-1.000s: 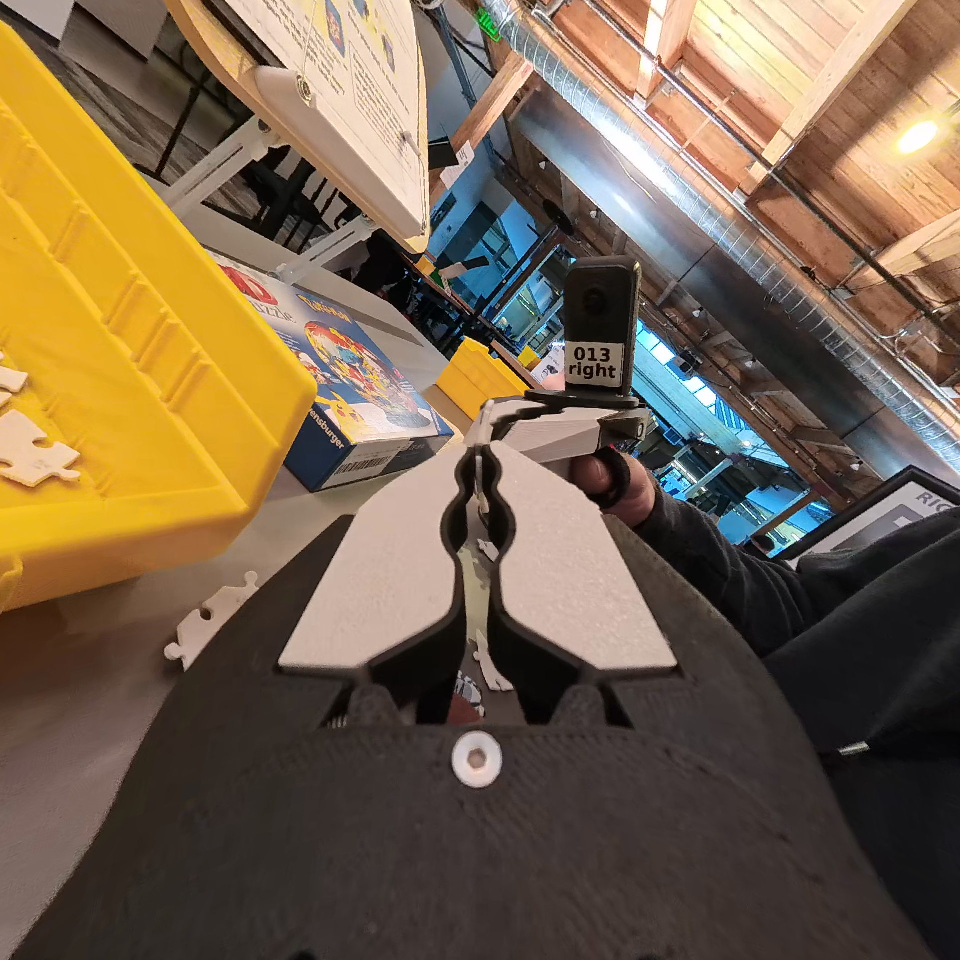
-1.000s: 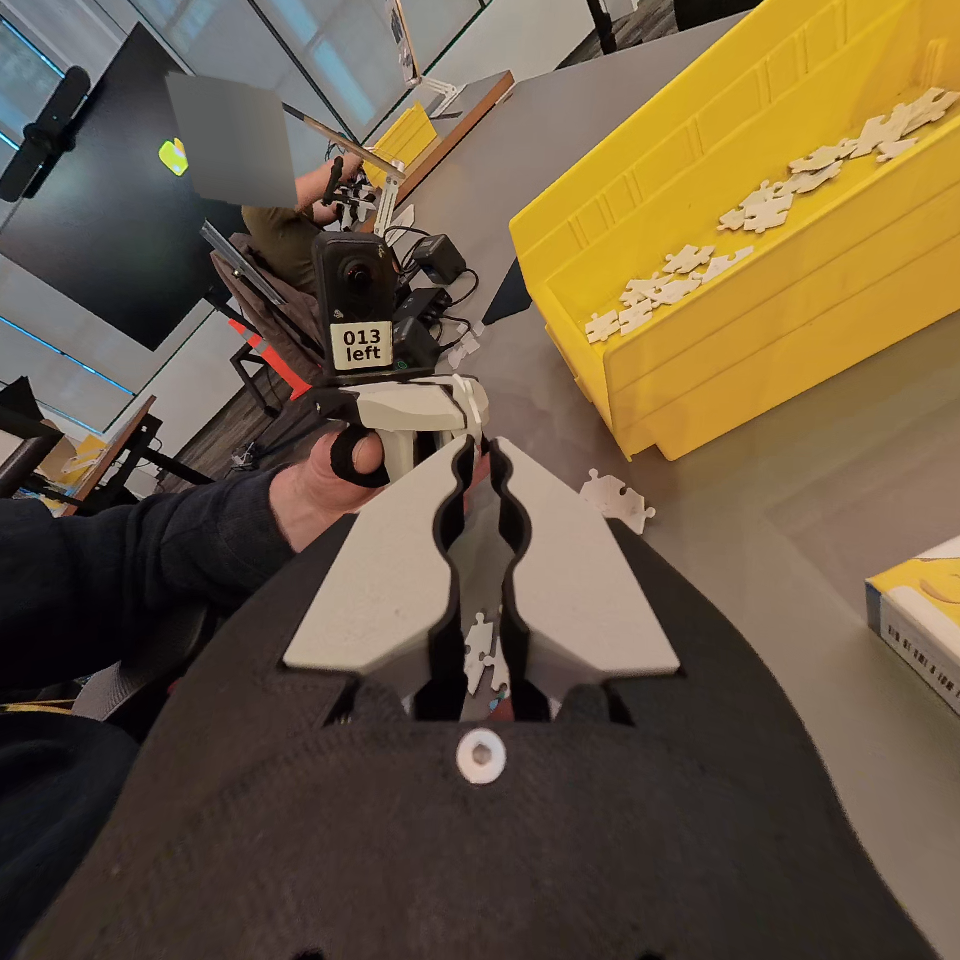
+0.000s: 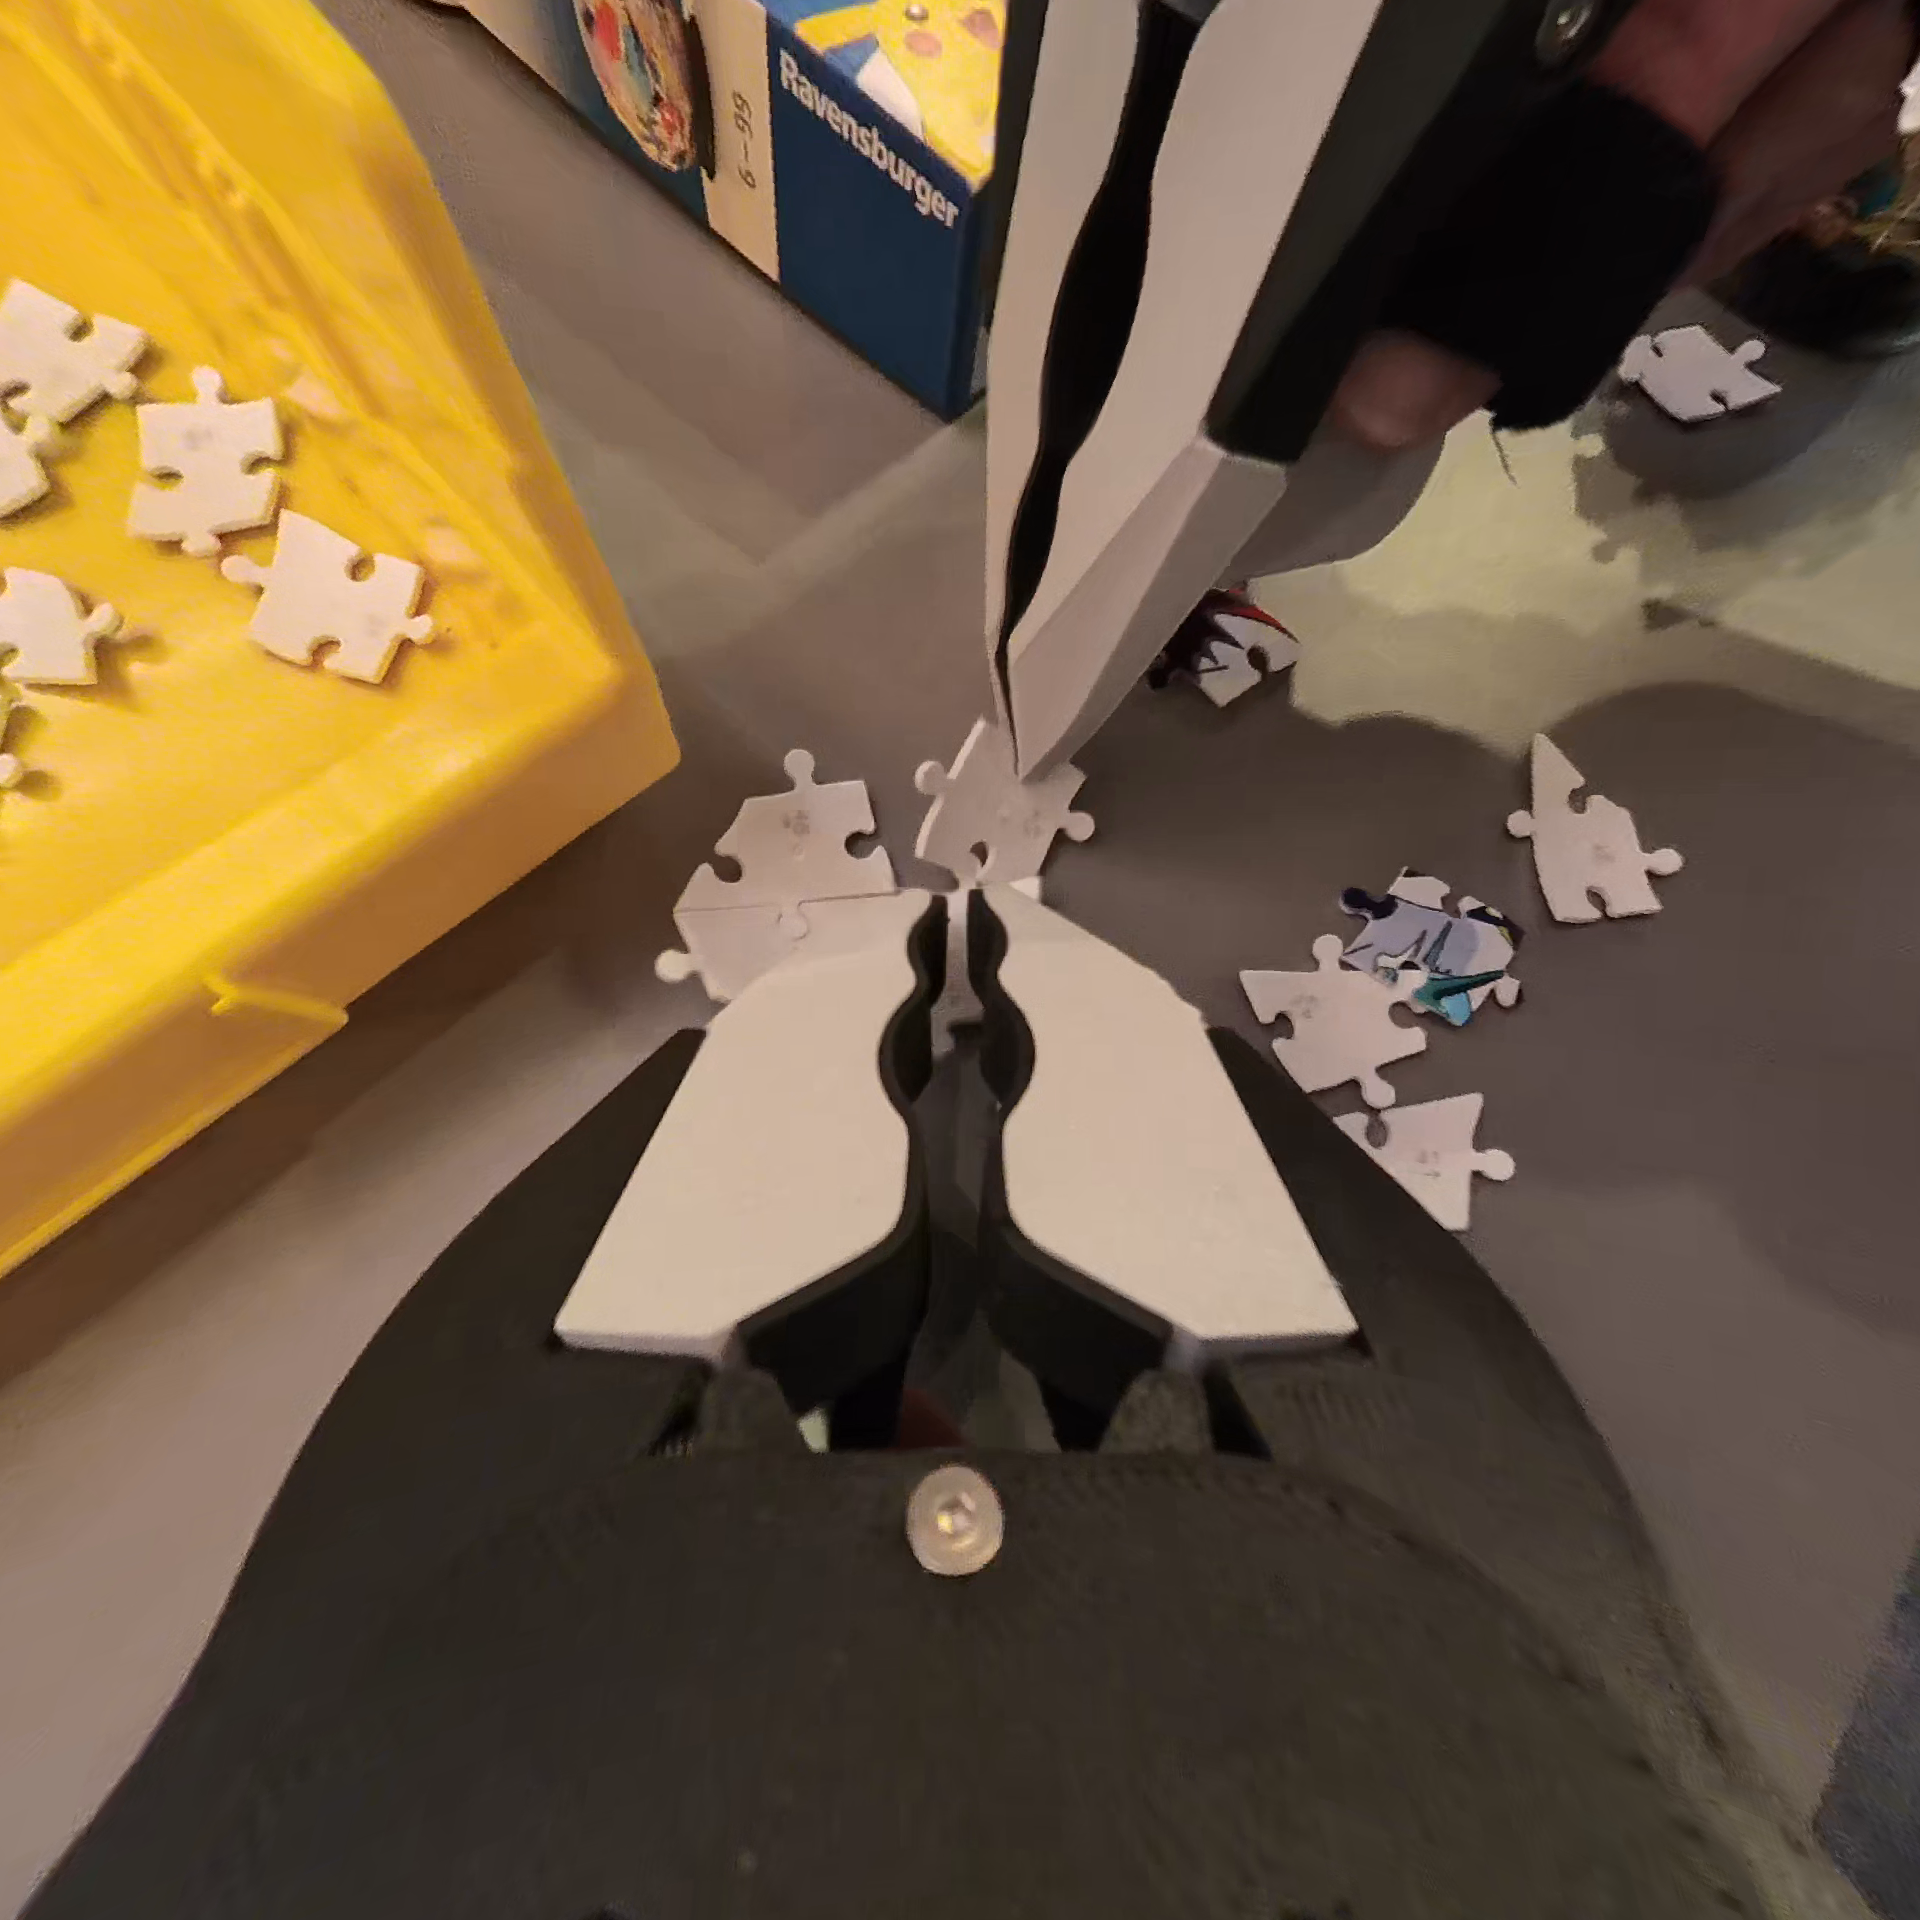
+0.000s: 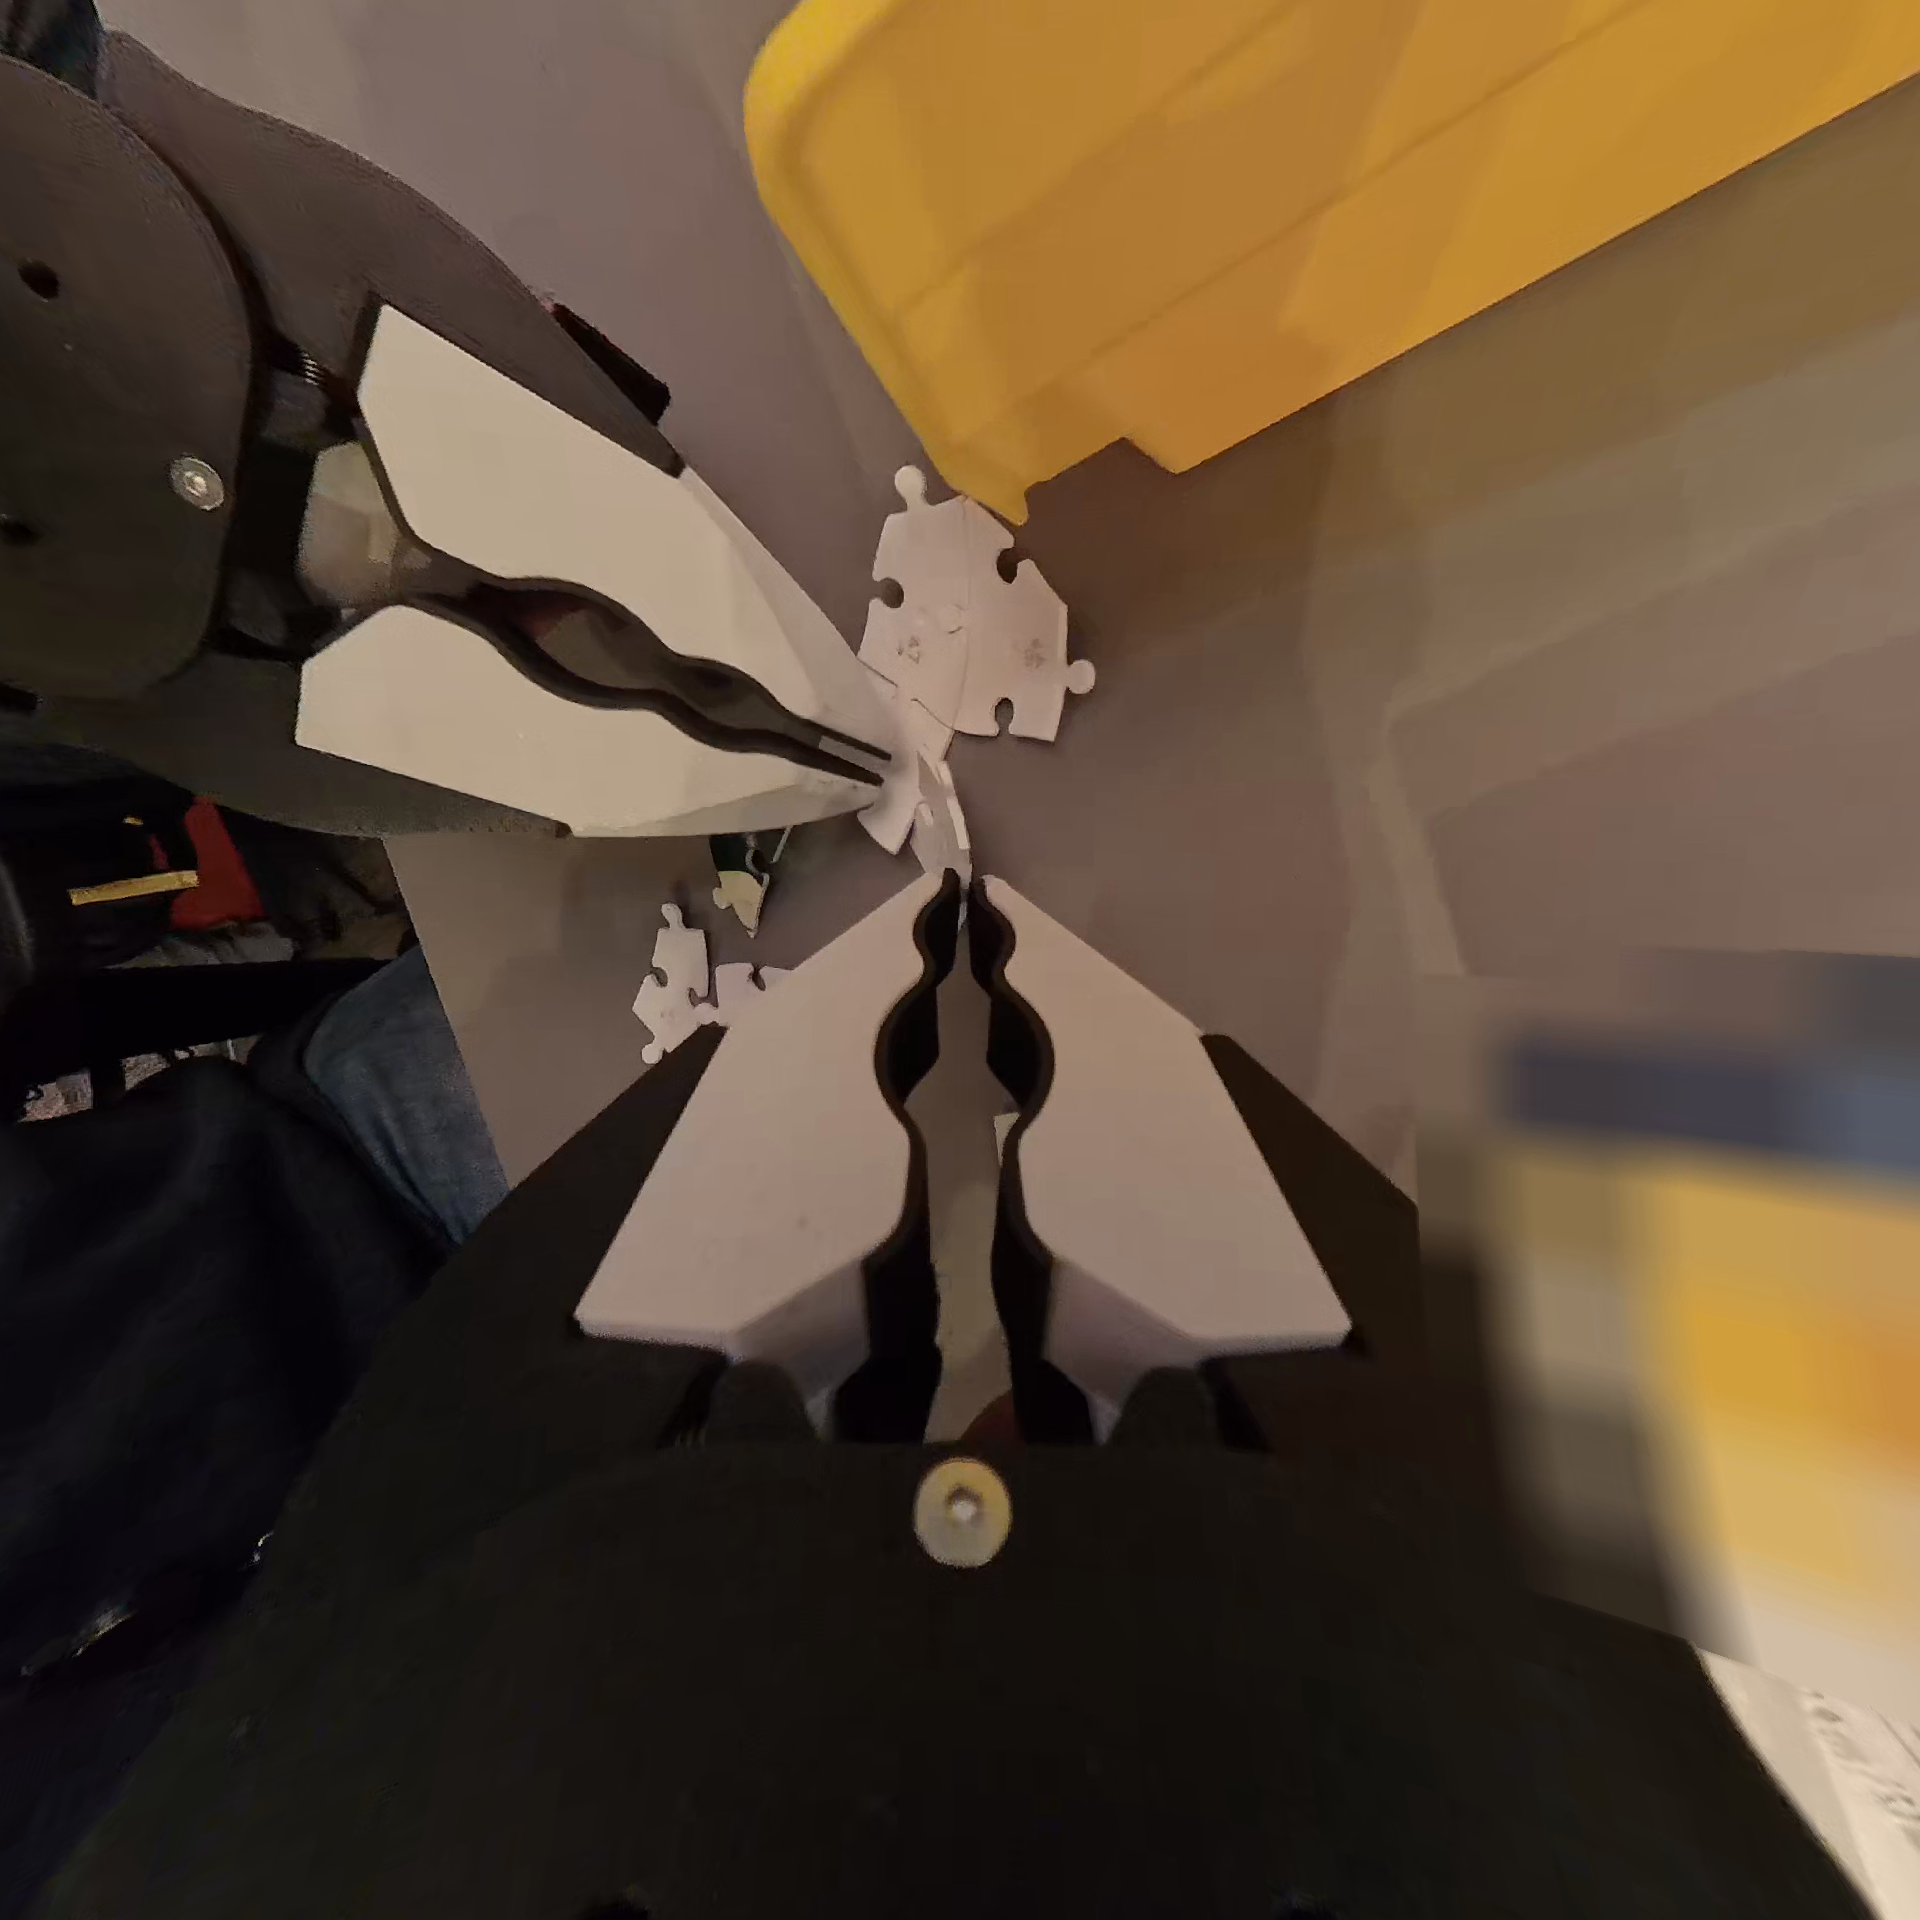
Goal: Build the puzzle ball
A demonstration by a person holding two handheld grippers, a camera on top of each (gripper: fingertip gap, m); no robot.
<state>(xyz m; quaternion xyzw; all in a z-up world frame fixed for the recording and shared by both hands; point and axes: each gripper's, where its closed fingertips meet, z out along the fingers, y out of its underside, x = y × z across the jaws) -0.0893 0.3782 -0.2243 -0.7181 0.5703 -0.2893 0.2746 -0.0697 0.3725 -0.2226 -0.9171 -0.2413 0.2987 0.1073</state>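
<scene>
My left gripper [image 3: 958,906] is shut on the edge of a small cluster of joined white puzzle pieces [image 3: 781,883], blank side showing, low over the grey table. My right gripper [image 3: 1010,750] comes down from above, shut on a single white puzzle piece [image 3: 1000,823] that touches the cluster's right edge. In the right wrist view, my right gripper [image 4: 962,883] holds that piece [image 4: 940,821] edge-on against the cluster [image 4: 966,623], and the left gripper [image 4: 878,774] reaches in from the left. A hand [image 3: 1392,400] holds the right gripper.
A yellow bin [image 3: 436,790] with several white pieces stands to the left, its corner [image 4: 987,457] close to the cluster. The blue puzzle box [image 3: 873,177] lies behind. Loose pieces [image 3: 1335,1023] lie on the table [image 3: 727,416] to the right, one of them picture side up [image 3: 1439,935]. Left and right tips are no more than a few centimetres apart.
Both grippers have tipped from raised and facing each other down to the table. Their pieces now meet beside the yellow bin. Both stay shut.
</scene>
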